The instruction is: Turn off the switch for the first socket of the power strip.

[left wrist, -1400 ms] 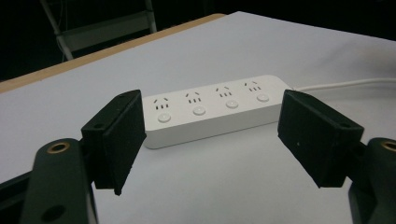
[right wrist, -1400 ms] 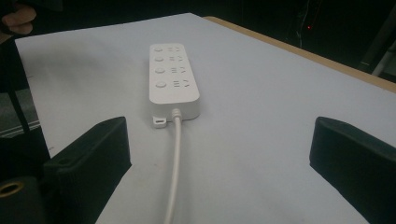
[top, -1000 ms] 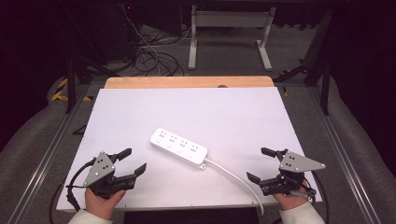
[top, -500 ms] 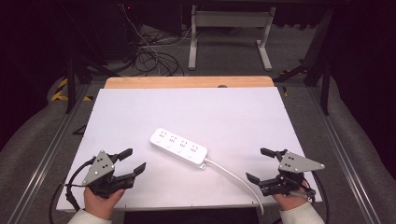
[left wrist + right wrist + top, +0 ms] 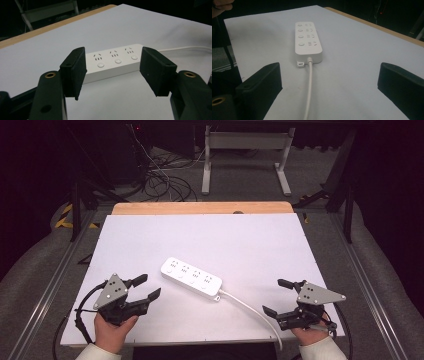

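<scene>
A white power strip (image 5: 191,278) is laid flat on the white table top (image 5: 240,240), a little nearer the person's side than the middle. It is set at a slant, with its far end toward the left and its cord end toward the right. Four rows of plug holes, each with a round button, are seen on its top. A white cord (image 5: 250,308) is led from its right end toward the near edge of the table.

The left gripper (image 5: 145,287) is held in the left hand (image 5: 111,330) near the front left corner of the table. It is pointed toward the power strip and is kept near it but apart from it. Its jaws have just been closing a bit, yet a wide gap is left and nothing is held between them. In the left gripper view the strip (image 5: 112,61) is seen past the jaws, not touched.

The right gripper (image 5: 278,297) is held near the front right corner, well apart from the strip. Its jaws are spread wide and nothing is gripped. In the right gripper view the cord (image 5: 309,87) is seen lying on the table between the two jaws, untouched.
</scene>
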A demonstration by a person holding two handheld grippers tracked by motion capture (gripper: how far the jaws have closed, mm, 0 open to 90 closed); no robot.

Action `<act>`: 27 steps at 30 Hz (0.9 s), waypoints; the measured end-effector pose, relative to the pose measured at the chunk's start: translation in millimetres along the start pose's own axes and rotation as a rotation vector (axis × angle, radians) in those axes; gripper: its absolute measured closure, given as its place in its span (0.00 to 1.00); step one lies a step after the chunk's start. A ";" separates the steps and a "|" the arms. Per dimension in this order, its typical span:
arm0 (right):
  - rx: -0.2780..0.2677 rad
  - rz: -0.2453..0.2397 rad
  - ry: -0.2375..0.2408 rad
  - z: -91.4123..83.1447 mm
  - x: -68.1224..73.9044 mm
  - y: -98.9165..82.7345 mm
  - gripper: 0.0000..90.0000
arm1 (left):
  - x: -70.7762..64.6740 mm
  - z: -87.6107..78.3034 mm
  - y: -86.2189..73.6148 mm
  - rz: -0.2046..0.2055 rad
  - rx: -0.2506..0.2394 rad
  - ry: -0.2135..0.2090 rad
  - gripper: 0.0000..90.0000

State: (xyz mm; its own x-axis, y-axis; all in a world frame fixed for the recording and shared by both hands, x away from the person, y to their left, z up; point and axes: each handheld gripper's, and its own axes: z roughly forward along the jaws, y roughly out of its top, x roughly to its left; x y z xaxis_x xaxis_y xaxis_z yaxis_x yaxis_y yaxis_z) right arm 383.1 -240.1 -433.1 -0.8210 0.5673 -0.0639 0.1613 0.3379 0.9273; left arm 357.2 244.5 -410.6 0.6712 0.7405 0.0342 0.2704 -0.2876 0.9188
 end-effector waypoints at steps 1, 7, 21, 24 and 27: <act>0.000 -0.002 0.001 0.1 -0.3 -0.1 0.06 | -0.5 1.5 1.3 0.002 0.005 -0.005 0.43; 0.002 0.003 0.000 0.1 -0.8 -0.4 0.06 | -3.0 12.6 10.6 0.005 0.011 -0.034 0.44; 0.001 0.006 0.004 0.2 -1.3 -0.8 0.06 | -10.4 42.1 31.5 0.025 0.018 -0.104 0.46; 0.001 0.006 0.003 0.2 -1.4 -0.8 0.06 | -12.7 47.9 35.4 0.032 0.023 -0.116 0.48; 0.002 0.006 0.004 0.3 -1.4 -0.9 0.06 | -15.4 53.5 38.9 0.032 0.027 -0.134 0.49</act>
State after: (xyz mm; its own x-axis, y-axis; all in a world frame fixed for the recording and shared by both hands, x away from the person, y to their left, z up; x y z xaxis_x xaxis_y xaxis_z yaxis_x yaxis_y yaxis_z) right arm 384.3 -241.0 -433.9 -0.8220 0.5665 -0.0574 0.1670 0.3363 0.9268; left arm 394.3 189.4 -396.4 0.7655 0.6434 0.0092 0.2647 -0.3278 0.9069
